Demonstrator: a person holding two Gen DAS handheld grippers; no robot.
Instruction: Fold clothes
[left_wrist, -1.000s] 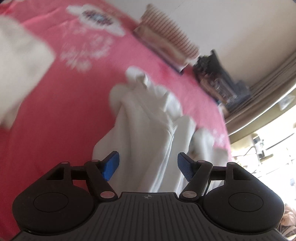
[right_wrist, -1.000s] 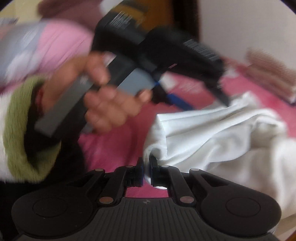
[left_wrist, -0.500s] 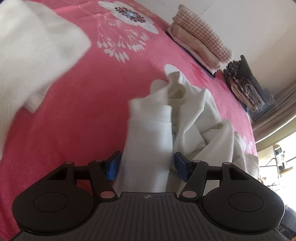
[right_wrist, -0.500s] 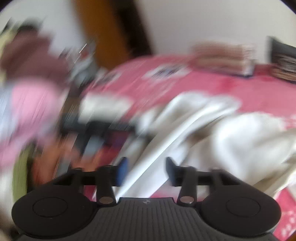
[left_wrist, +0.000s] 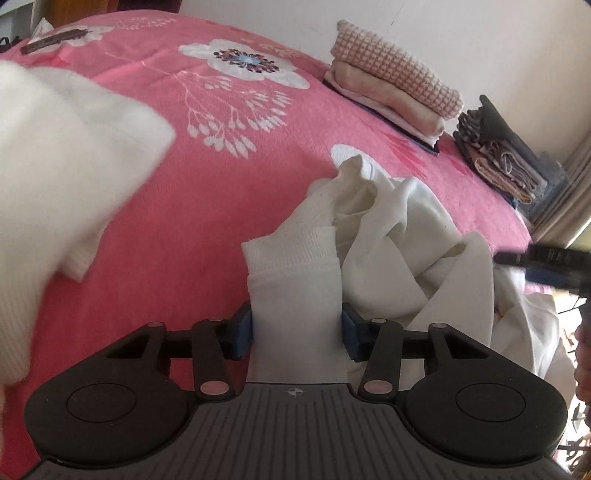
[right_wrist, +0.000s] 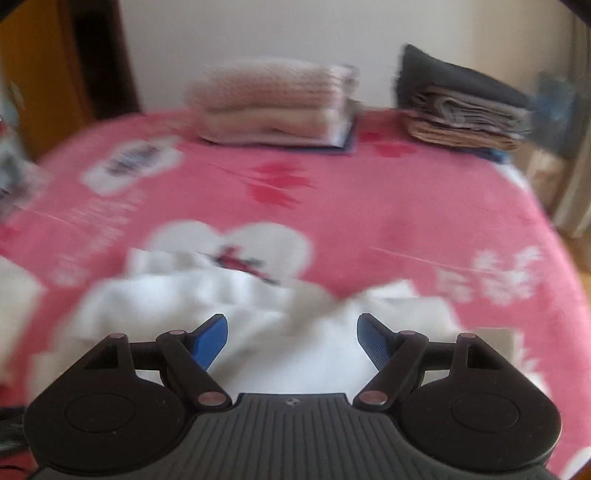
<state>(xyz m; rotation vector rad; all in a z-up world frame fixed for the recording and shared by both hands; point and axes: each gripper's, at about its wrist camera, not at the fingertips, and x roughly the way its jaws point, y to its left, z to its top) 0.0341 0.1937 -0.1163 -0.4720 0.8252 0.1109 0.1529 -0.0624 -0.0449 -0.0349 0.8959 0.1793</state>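
Observation:
A crumpled white garment (left_wrist: 399, 236) lies on the pink flowered blanket (left_wrist: 184, 206). Its ribbed-cuff sleeve (left_wrist: 295, 266) runs straight between the blue pads of my left gripper (left_wrist: 297, 330). The jaws are closing, and the pads stand at the sleeve's two edges without pinching it. In the blurred right wrist view, my right gripper (right_wrist: 291, 341) hovers over the white garment (right_wrist: 258, 306). Its jaws are wide and opening, with cloth below them but nothing gripped. A dark part of that gripper (left_wrist: 546, 262) shows at the right edge of the left wrist view.
A blurred white knit piece (left_wrist: 55, 147) fills the near left. By the far wall sit a folded pink checked stack (left_wrist: 391, 85) (right_wrist: 280, 107) and a dark and beige stack (left_wrist: 506, 158) (right_wrist: 461, 107). A wooden door (right_wrist: 37, 74) stands at the left.
My right gripper let go of the white fold, opened wide and swung away from the left hand across the bed. My left jaws narrowed around the sleeve.

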